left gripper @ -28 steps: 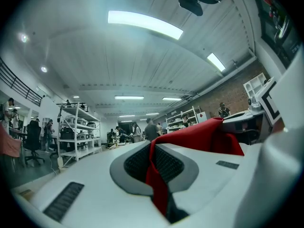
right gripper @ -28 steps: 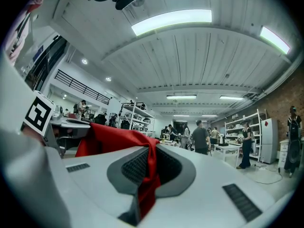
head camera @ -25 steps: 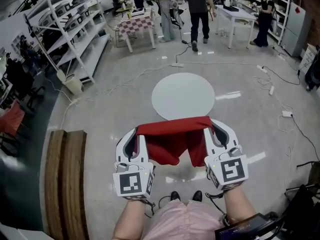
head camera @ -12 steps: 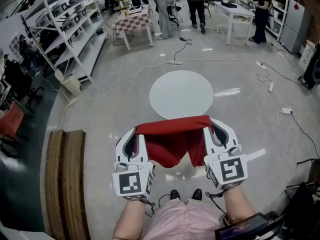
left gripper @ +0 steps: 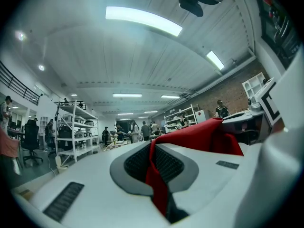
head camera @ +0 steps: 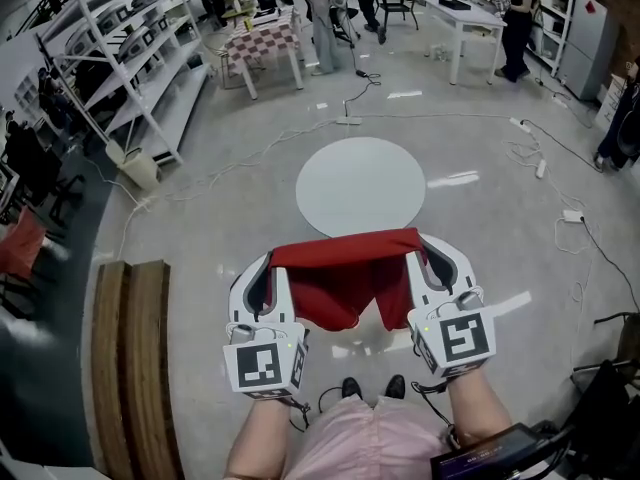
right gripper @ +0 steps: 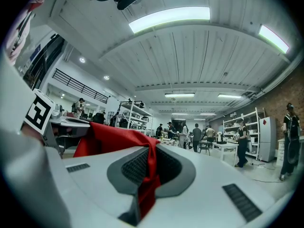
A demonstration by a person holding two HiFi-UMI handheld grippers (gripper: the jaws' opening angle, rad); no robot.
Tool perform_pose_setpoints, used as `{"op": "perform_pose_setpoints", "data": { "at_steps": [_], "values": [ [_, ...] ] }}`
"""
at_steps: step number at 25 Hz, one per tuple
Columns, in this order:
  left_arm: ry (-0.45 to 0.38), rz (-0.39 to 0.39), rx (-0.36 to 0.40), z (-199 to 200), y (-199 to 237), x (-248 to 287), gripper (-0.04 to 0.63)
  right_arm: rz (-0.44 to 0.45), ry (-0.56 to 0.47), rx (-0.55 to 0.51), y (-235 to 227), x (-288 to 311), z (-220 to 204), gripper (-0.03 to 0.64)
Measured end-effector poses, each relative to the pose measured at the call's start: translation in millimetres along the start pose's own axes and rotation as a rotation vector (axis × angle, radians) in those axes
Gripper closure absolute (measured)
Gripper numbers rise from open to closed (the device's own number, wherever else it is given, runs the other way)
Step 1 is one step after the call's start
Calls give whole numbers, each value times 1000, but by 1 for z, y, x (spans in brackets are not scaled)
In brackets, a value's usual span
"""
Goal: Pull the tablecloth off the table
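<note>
Left tool (head camera: 263,271) and right tool (head camera: 432,258) each pinch a top corner of the red tablecloth (head camera: 345,283). It stretches between them and hangs below, covering their tips. Beyond the tools, apart from the cloth, stands the round white counter (head camera: 360,186).

Left tongs (head camera: 271,262) and right tongs (head camera: 420,249): white, with black-marked cubes (head camera: 265,366).

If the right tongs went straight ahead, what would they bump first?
Probably nothing nearby. The right tongs, shut on the red tablecloth, seem to aim level, above the round white table. People stand far ahead, but depth is unclear.
</note>
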State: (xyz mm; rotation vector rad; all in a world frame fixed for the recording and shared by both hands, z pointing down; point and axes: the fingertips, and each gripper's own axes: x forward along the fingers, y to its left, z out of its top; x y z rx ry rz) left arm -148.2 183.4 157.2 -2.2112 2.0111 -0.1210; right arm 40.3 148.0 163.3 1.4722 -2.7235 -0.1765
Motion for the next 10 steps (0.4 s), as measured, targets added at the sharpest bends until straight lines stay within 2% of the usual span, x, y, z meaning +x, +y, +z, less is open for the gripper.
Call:
{"op": "perform_pose_setpoints", "data": {
  "at_steps": [10],
  "values": [
    [-2,1,4,-4,4,10,563,-1,-6,-2,-2,11,-3,589]
  ]
}}
